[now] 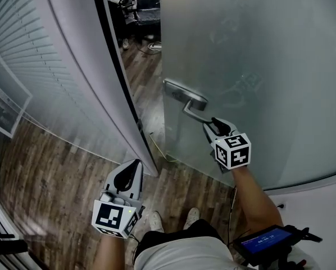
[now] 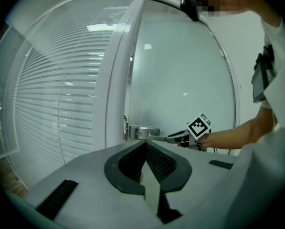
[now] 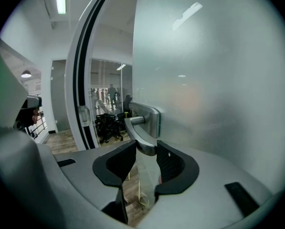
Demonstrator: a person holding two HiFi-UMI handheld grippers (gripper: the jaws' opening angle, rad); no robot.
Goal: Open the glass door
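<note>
Right tongs (image 1: 208, 124) clamp door handle (image 1: 185, 99), door frame (image 1: 123, 77) just beside

No legible text, brand, number or sign is present. The white cube (image 1: 115, 215) of the left gripper (image 1: 136, 164) and the white cube (image 1: 233, 149) of the right gripper (image 1: 211, 124) carry black square marker patterns only, no characters. The blue-lit screen (image 1: 264, 239) of the black handheld device (image 1: 248, 251) shows content too small to read.
</note>
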